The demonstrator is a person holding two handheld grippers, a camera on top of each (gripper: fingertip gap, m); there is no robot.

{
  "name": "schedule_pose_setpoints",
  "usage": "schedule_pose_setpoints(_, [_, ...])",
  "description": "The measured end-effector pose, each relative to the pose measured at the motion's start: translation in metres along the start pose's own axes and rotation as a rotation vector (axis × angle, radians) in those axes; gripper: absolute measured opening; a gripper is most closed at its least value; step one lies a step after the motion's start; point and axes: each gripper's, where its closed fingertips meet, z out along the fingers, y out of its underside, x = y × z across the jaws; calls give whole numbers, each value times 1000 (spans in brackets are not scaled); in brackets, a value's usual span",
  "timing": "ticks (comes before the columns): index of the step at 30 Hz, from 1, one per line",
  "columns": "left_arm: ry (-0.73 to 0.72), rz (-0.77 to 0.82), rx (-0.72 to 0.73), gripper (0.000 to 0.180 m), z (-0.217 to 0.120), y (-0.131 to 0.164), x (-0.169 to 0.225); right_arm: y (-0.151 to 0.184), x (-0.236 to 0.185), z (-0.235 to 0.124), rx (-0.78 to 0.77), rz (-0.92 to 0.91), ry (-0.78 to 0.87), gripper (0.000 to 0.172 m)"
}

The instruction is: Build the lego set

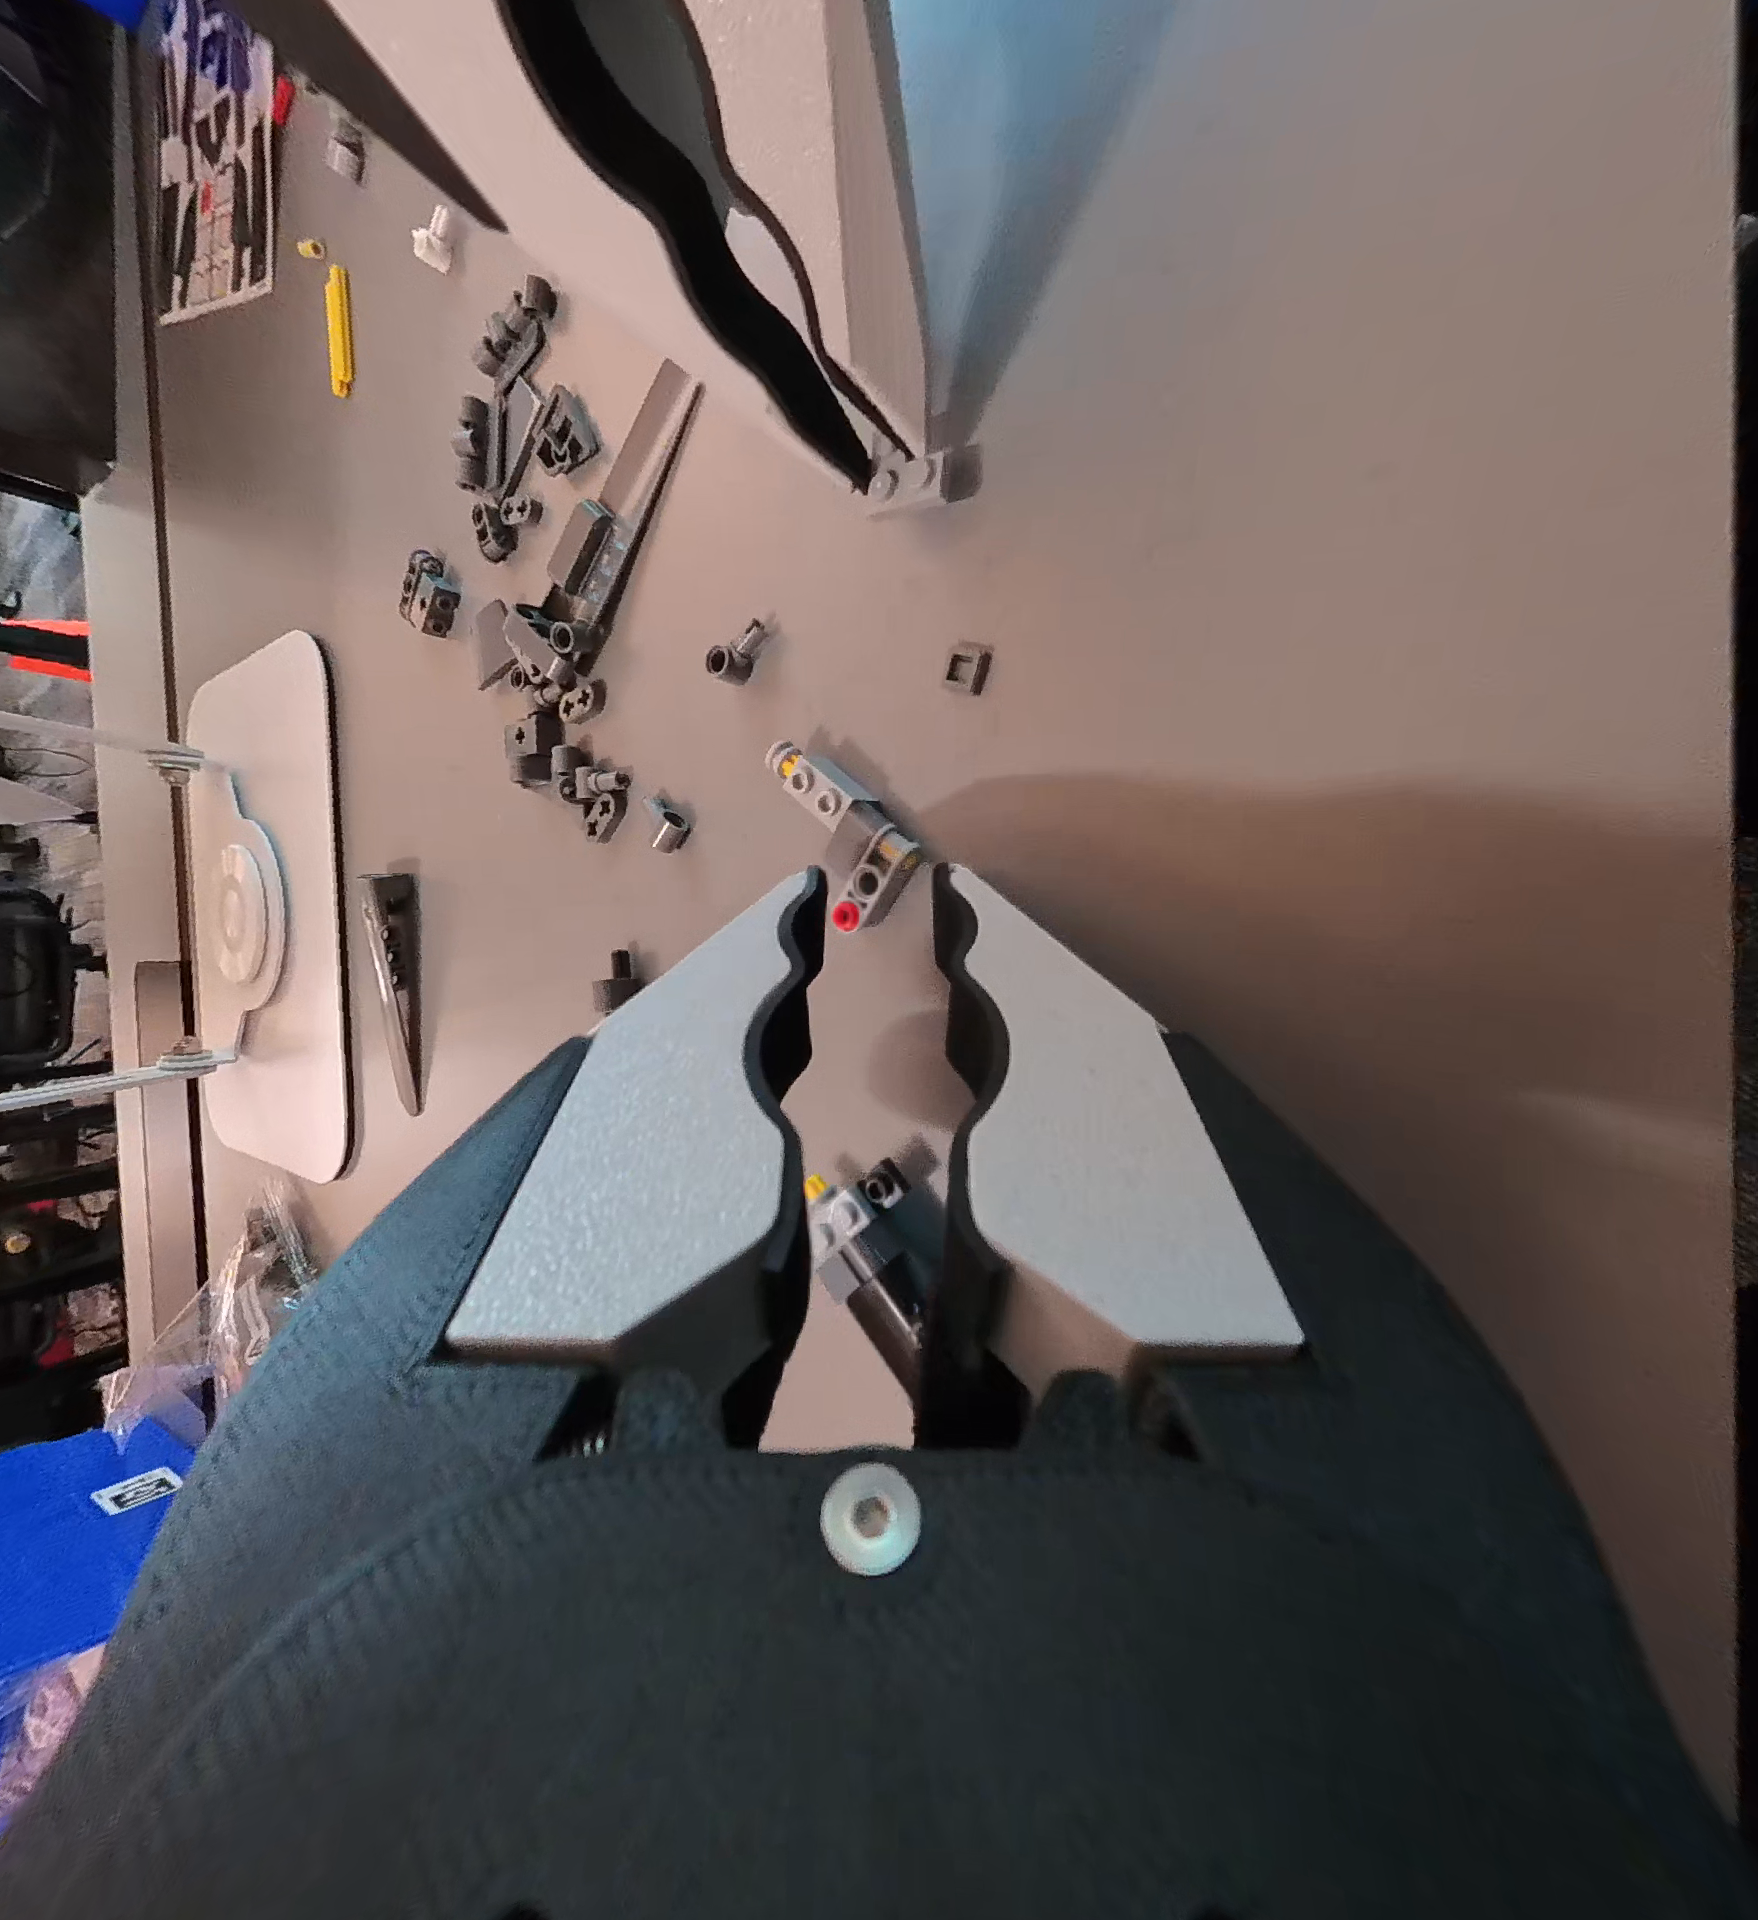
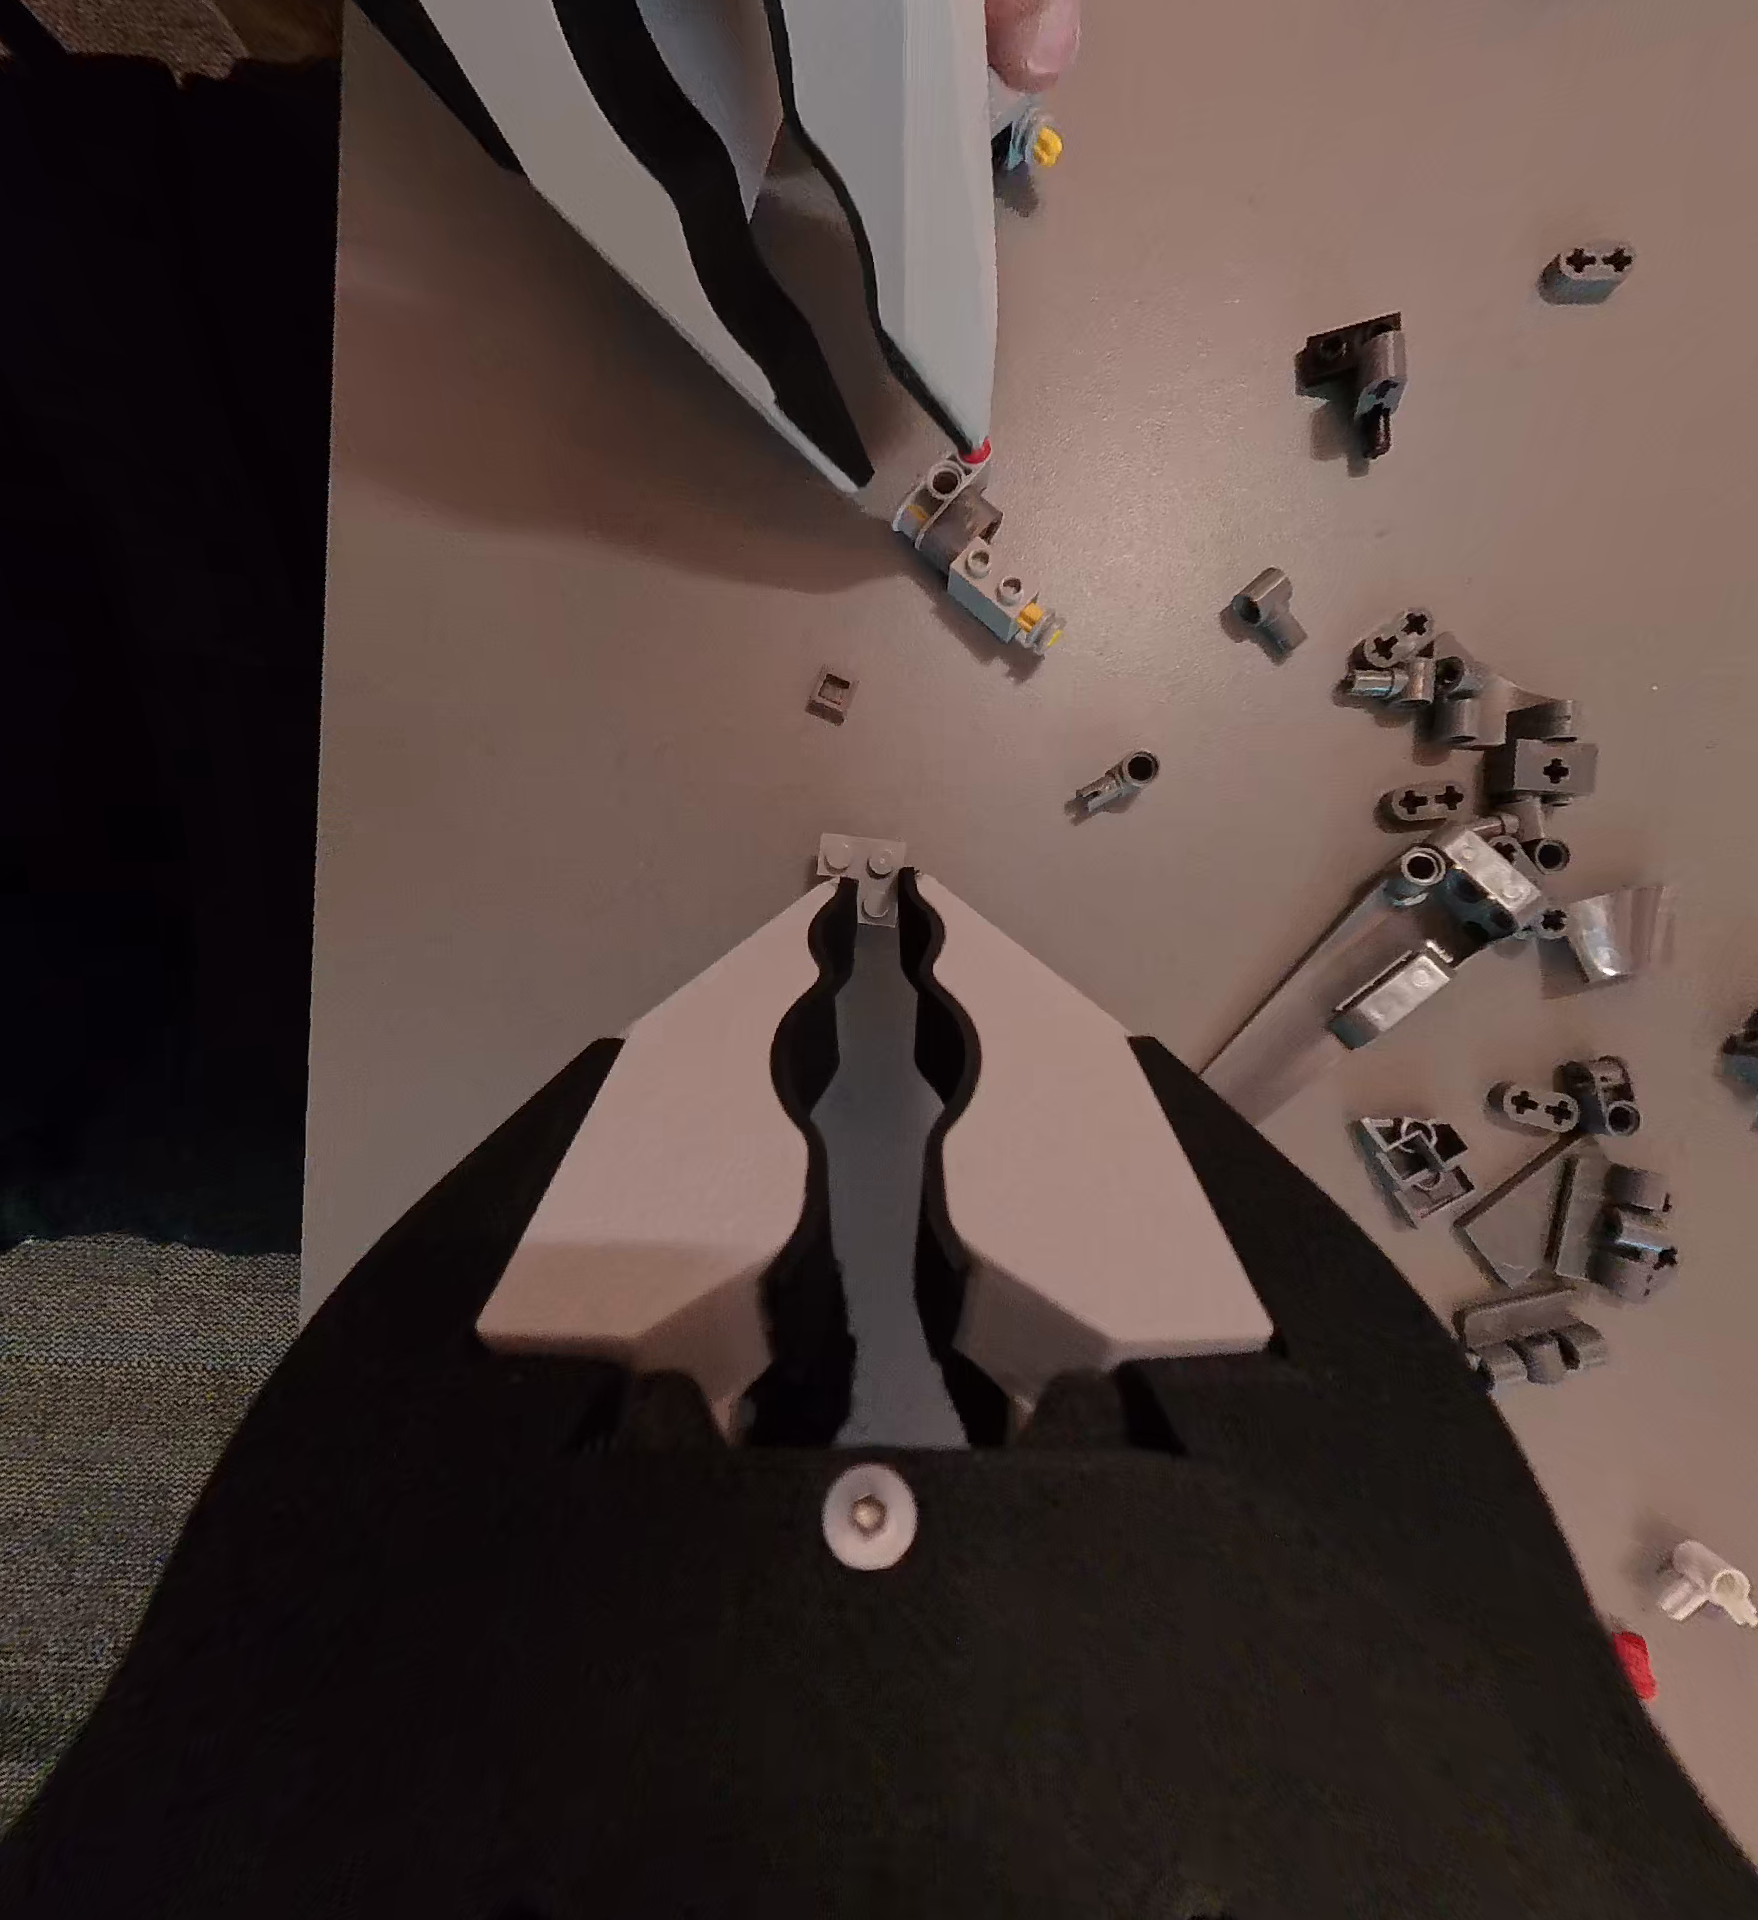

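Between the left gripper's (image 1: 875, 894) jaws, which stand part open, lies the near end of a grey block (image 1: 859, 831) with a red pin. It rests on the table (image 1: 1270, 623), and a sliver of gap shows at each pad, so nothing looks clamped. Closer in, under the same jaws, sits a smaller block (image 1: 870, 1226) with a yellow pin. At 11 o'clock from the tips lies a lone connector (image 1: 740, 652), at 1 o'clock a square tile (image 1: 966, 665), and farther out at 10 o'clock a pile (image 1: 532, 582) of dark grey parts. The right gripper (image 2: 870, 894) is nearly closed, its pads pinching one leg of a light grey corner plate (image 2: 862, 862) just over the table, well apart from the block at its 1 o'clock.
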Motion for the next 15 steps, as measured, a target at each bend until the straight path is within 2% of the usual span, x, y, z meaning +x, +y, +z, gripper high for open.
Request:
schedule_pose_setpoints(7, [-8,-37,25,24,-1,-8,-8,5,-1,1,-12,4,-9,5])
schedule_pose_setpoints(12, [63,-49,6,27,13,-8,-7,6,-4,4,-18,0,-15,5])
schedule_pose_setpoints(15, [96,-48,13,21,17,-11,-6,6,-5,3,-13,2,-17,5])
